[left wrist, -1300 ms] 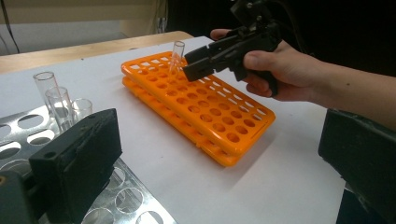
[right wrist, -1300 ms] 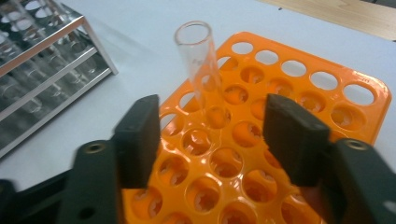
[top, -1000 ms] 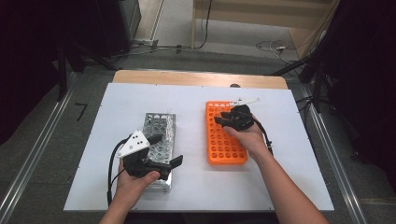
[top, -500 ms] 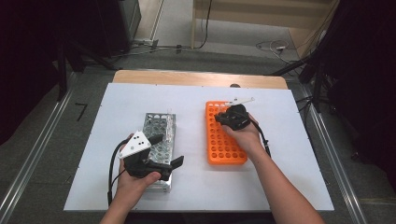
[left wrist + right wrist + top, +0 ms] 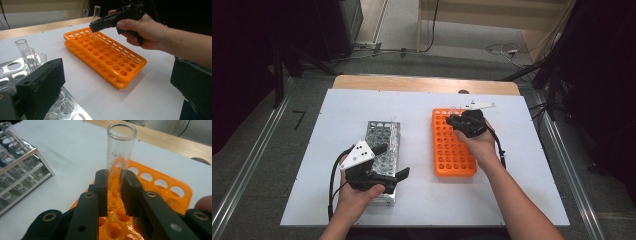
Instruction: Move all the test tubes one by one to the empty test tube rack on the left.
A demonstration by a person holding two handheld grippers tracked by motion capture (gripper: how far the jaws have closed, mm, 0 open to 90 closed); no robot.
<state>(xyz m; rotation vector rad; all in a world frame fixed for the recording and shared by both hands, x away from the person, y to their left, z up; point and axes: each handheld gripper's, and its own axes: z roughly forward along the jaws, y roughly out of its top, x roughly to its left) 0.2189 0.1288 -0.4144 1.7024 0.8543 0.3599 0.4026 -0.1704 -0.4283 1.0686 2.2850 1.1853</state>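
My right gripper (image 5: 115,192) is shut on a clear glass test tube (image 5: 120,150), which stands upright between the pads. The tube's lower end is in or just above a hole at the far end of the orange rack (image 5: 452,150). The left gripper view shows the same tube (image 5: 95,12) rising above the right gripper (image 5: 93,26), with a hand around the handle. My left gripper (image 5: 391,161) hovers open over the near end of the metal rack (image 5: 384,135), nothing between its jaws. Three glass tubes (image 5: 30,56) stand in that metal rack.
Both racks lie on a white board (image 5: 337,115) over a wooden table (image 5: 422,84). Bare board surrounds the racks. Cables (image 5: 502,50) lie on the floor beyond the table, and metal rails (image 5: 257,155) run along both sides.
My right hand has edged slightly toward the far end of the orange rack. The left hand and its gripper have stayed where they were.
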